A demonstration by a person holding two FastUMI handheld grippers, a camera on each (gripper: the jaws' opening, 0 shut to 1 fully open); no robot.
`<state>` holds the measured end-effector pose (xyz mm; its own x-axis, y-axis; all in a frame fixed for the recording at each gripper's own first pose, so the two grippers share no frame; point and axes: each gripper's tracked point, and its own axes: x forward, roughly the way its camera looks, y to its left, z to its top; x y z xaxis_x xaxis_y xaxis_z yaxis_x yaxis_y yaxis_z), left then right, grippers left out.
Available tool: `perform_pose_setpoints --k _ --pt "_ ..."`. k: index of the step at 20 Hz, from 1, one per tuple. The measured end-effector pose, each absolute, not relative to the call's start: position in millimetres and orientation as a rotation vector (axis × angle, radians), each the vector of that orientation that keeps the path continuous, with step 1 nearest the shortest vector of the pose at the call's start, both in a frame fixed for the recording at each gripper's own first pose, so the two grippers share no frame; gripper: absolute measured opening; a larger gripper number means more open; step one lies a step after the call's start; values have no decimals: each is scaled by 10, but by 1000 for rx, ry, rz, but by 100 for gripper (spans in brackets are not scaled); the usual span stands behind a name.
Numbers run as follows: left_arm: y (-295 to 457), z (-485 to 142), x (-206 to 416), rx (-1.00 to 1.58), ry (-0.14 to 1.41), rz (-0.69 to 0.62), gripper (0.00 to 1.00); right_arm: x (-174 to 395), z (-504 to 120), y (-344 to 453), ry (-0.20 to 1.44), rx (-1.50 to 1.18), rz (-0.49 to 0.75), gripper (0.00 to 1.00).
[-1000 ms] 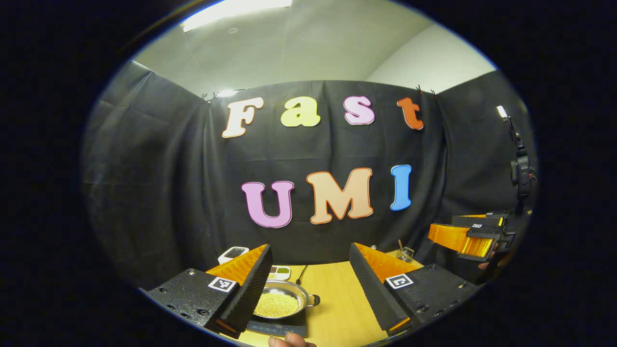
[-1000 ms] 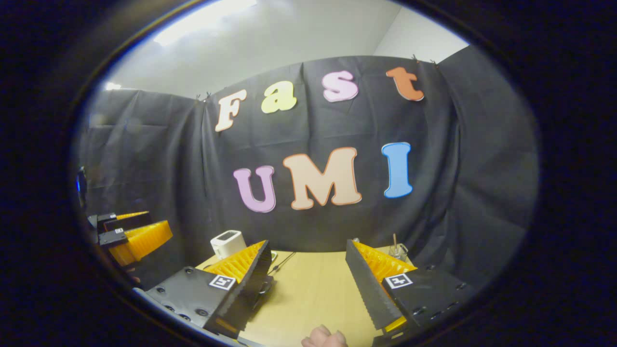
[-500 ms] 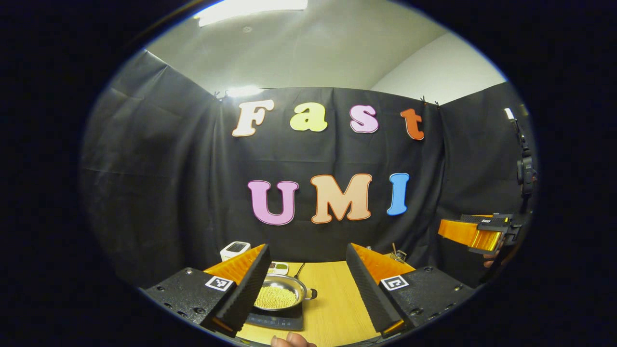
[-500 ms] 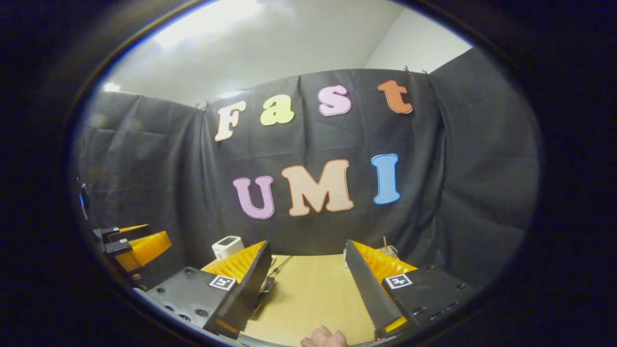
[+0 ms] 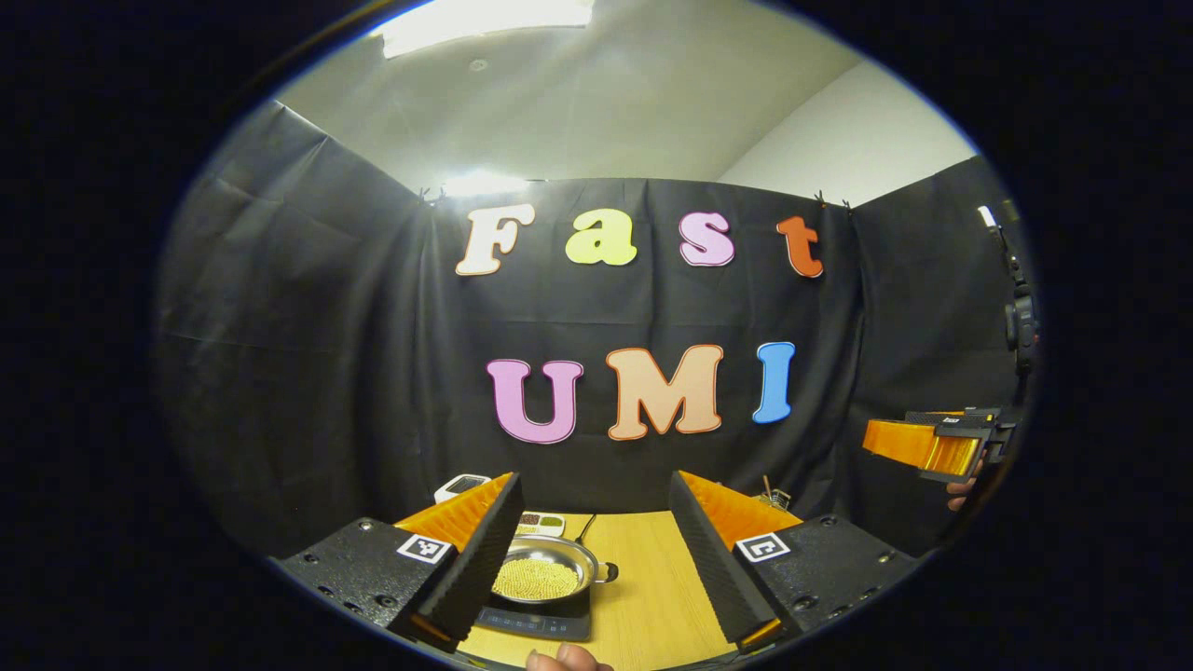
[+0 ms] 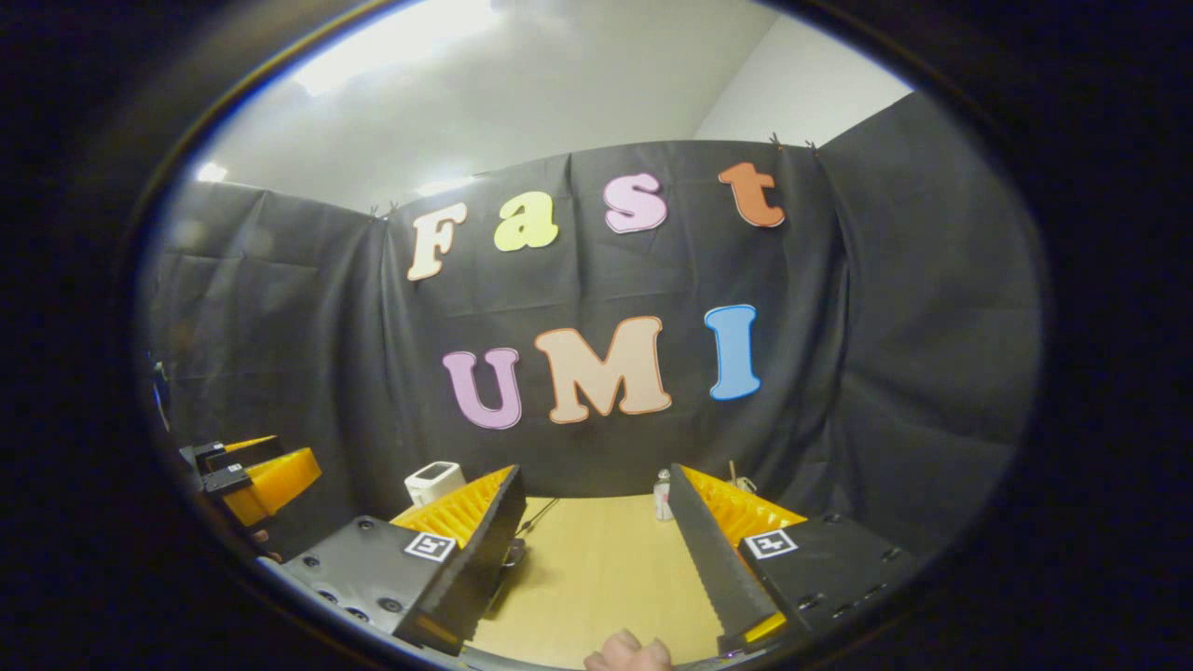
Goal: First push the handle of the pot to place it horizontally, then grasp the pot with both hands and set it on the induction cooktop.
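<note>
A: Steel pot (image 5: 543, 576) sits on the black induction cooktop (image 5: 533, 619), on the wooden table (image 5: 652, 596). It holds small yellow grains; a stub handle sticks out on its right side.

B: Any writing?

A: Nothing readable. Square black-and-white marker tags on both finger bases, tiny marks on the cooktop's front panel too small to read. A white device (image 6: 432, 482) at the table's back left has a dark screen, illegible.

B: Left gripper (image 5: 593, 540)?

A: Held above the near table edge, looking level toward the back wall. Fingers spread wide, nothing between them. Pot shows just inside its left finger, apart from it.

B: Right gripper (image 6: 593, 536)?

A: Same, wide apart and holding nothing, raised over bare tabletop. In the left gripper view it sits far right, up off the table, a hand under it.

B: Other stuff?

A: Small dish of dark and green bits (image 5: 541, 522) behind the pot, a small bottle (image 6: 662, 494) and a glass with a stick (image 5: 774, 496) at back right. A fingertip (image 6: 626, 650) at the bottom edge of the right gripper view.
</note>
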<state>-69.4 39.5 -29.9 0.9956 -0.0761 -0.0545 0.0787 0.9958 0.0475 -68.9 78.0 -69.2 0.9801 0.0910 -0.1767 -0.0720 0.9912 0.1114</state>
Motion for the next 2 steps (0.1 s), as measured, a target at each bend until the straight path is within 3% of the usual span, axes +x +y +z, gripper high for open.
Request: perform_pose_setpoints --k 2 --pt "372 -306 -707 45 54 -81 95 -703 -697 749 187 109 77 93"
